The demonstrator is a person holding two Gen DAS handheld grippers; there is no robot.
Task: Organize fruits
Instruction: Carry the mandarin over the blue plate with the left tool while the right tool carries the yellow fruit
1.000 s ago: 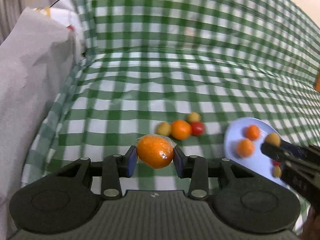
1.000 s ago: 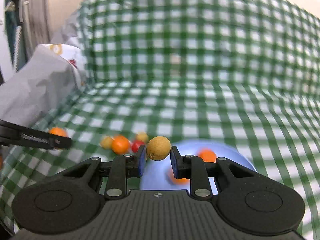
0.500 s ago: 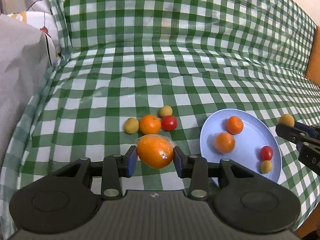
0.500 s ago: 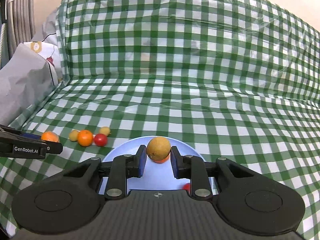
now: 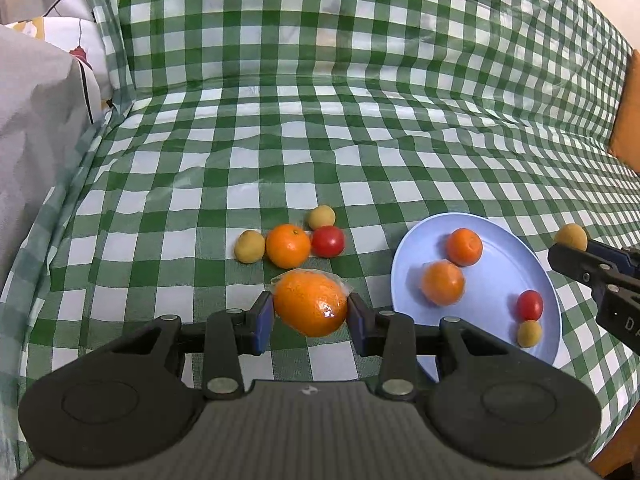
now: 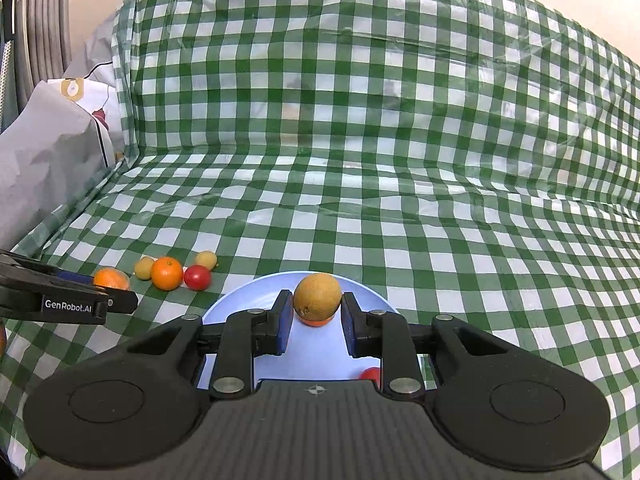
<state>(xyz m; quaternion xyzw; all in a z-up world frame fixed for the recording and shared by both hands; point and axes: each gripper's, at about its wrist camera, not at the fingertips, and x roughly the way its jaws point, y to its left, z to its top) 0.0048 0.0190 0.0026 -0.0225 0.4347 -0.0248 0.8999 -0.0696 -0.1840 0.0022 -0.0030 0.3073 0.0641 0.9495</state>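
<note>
Each claw carries a fruit toward the smooth blue plate [image 5: 492, 280] on the checked cloth [image 5: 320, 140]: the left claw [image 5: 310, 316] grips a film-wrapped orange [image 5: 310, 308] beside the plate, while the right claw [image 6: 316, 320] clamps a round, matte tan fruit [image 6: 317, 297] above it, presumably for sorting.

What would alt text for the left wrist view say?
The left claw grips a plastic-wrapped orange above a green checked cloth. Four loose fruits lie beyond it; a blue plate at right holds four more.
</note>
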